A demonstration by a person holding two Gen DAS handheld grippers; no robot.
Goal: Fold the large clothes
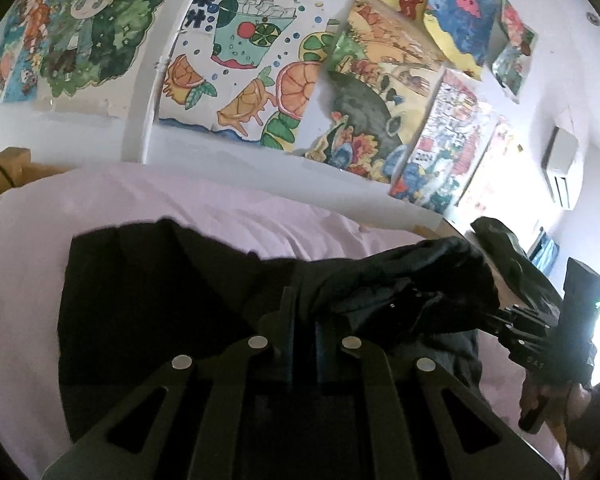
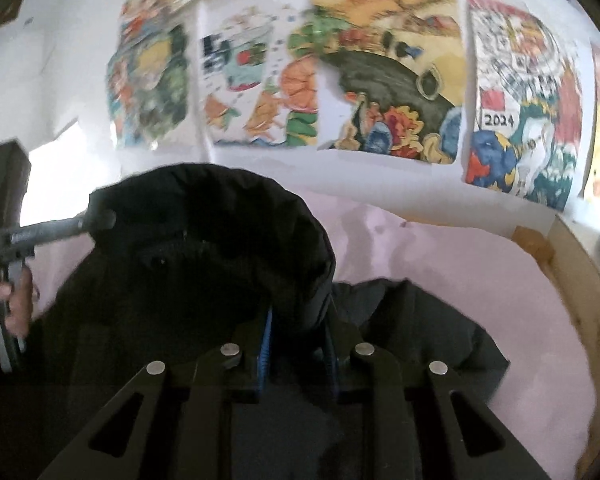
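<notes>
black jacket (image 1: 152, 296) spread on pink bedsheet (image 1: 220, 208) (drawings (image 1: 244, 64) on wall behind). left gripper (image 1: 304, 320) and right gripper (image 2: 300, 320) both clamped on raised jacket folds.

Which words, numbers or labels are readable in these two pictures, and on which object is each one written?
"2024": on a small white sign in the dragon drawing on the wall, right wrist view.
"果汁": blue characters at the top left of the fruit juice drawing, left wrist view.
"2024": faintly on the same dragon drawing in the left wrist view.
Pale letters on the right tool: too small to read.
Black jacket: no text visible.
</notes>
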